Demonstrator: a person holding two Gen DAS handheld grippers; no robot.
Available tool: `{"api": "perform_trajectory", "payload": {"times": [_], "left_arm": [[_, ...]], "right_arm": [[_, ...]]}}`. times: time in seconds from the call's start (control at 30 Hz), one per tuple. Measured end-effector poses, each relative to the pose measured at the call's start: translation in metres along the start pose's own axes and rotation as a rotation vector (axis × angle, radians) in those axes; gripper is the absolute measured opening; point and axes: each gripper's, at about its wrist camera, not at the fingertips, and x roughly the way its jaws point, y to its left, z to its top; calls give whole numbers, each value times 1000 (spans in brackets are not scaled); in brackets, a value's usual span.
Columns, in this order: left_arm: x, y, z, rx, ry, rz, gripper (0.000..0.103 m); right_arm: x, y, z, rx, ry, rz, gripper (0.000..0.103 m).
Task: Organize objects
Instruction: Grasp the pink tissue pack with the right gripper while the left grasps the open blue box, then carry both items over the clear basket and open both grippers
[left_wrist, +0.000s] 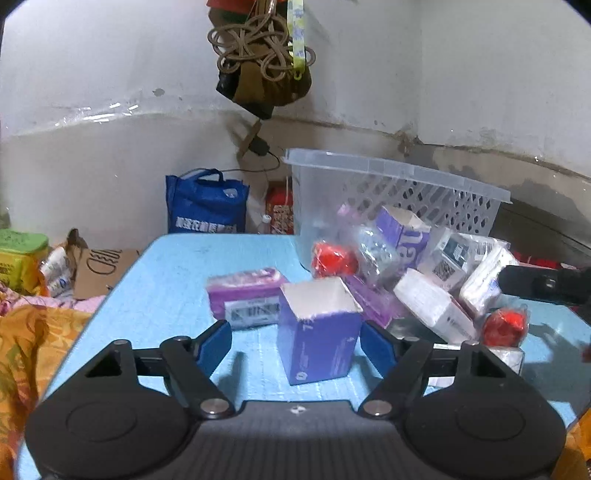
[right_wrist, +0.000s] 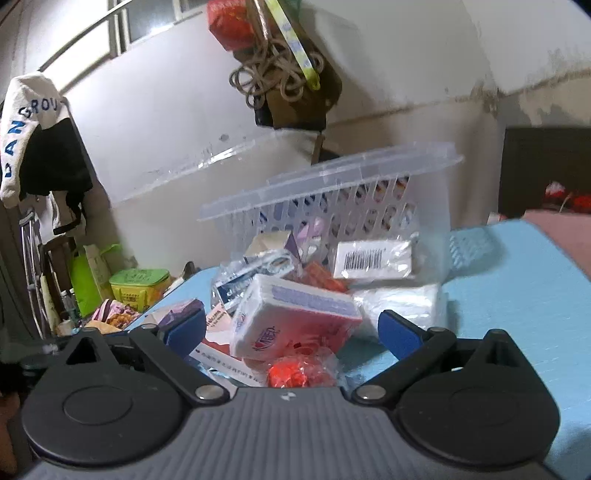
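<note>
In the left wrist view my left gripper (left_wrist: 295, 341) is open, its blue pads either side of an upright open-topped purple box (left_wrist: 319, 330) on the light blue table (left_wrist: 177, 266); the right pad is close to the box, the left pad apart. A purple packet (left_wrist: 245, 295) lies behind it. A clear plastic basket (left_wrist: 391, 195) stands at the back with a pile of boxes, packets and red wrapped items (left_wrist: 334, 258) before it. In the right wrist view my right gripper (right_wrist: 291, 328) is open around a white and pink tissue pack (right_wrist: 291, 317), above a red wrapped item (right_wrist: 291, 373).
A blue bag (left_wrist: 205, 203) and cardboard sit on the floor beyond the table's far edge. Orange cloth (left_wrist: 33, 343) lies left of the table. A bundle of rope (left_wrist: 258, 40) hangs on the wall. The right gripper's black body (left_wrist: 543, 284) shows at the right.
</note>
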Motion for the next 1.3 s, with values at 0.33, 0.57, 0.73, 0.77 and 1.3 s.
{"api": "perform_trajectory", "payload": {"times": [0.33, 0.57, 0.73, 0.77, 1.3], "left_arm": [[7, -4, -6, 19, 1, -12, 80], [9, -8, -2, 38, 4, 20, 61], [7, -8, -6, 40, -19, 11, 46], [5, -8, -7, 39, -29, 6, 46], [-8, -13, -10, 10, -84, -9, 46]], "right_arm": [[18, -10, -1, 86, 82, 34, 86], [1, -13, -10, 69, -10, 28, 82], [-9, -13, -11, 51, -69, -2, 82], [-11, -12, -11, 42, -78, -14, 82], [-43, -12, -20, -39, -134, -135, 82]]}}
